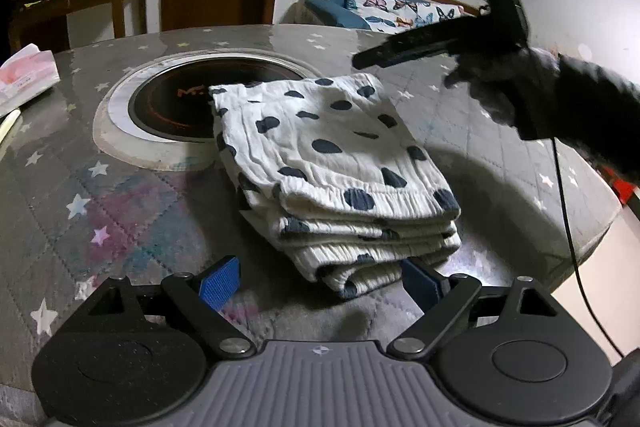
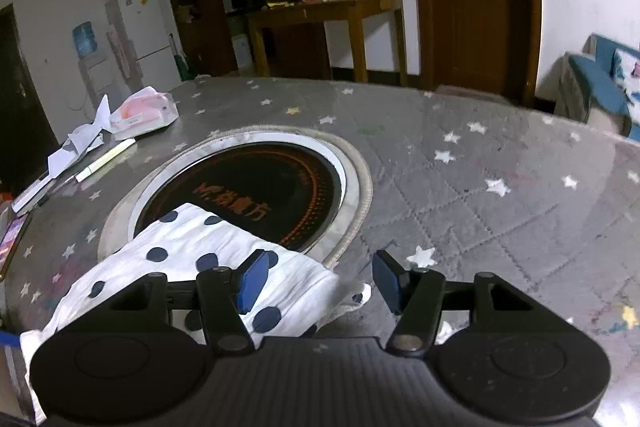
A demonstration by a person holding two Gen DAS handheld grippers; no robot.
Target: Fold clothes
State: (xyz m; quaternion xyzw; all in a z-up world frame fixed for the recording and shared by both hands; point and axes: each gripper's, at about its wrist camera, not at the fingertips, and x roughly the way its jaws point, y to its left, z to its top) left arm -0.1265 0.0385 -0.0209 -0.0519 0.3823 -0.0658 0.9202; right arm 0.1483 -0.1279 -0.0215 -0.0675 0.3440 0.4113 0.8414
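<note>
**A:** Right, where's the garment (image 1: 336, 171) now?

**B:** Folded into a thick stack on the star-print table cover (image 1: 120, 211), its far corner lapping over the round black cooktop inset (image 1: 172, 107). I'd say the folding is nearly finished.

**A:** And your grippers?

**B:** My left gripper (image 1: 320, 283) is spread wide, nothing gripped; the stack's near edge sits between the blue pads (image 1: 218, 285), though I can't tell whether the right-hand pad touches cloth. My right gripper (image 2: 316, 281) is partly open and empty, above the garment's corner with one pad over the cloth and the other over bare cover.

**A:** How would you finish well?

**B:** I'd judge it needs tidying only: nudge the layers square from the near edge, low and level, without snagging the bottom fold that pokes out.

**A:** Room to move?

**B:** Plenty to the right, where the cover is bare. On the left sit a pink packet (image 2: 144, 115), papers (image 2: 80, 143) and a pen (image 2: 106, 159), well apart from the stack. The table rim curves away close on my right.
</note>
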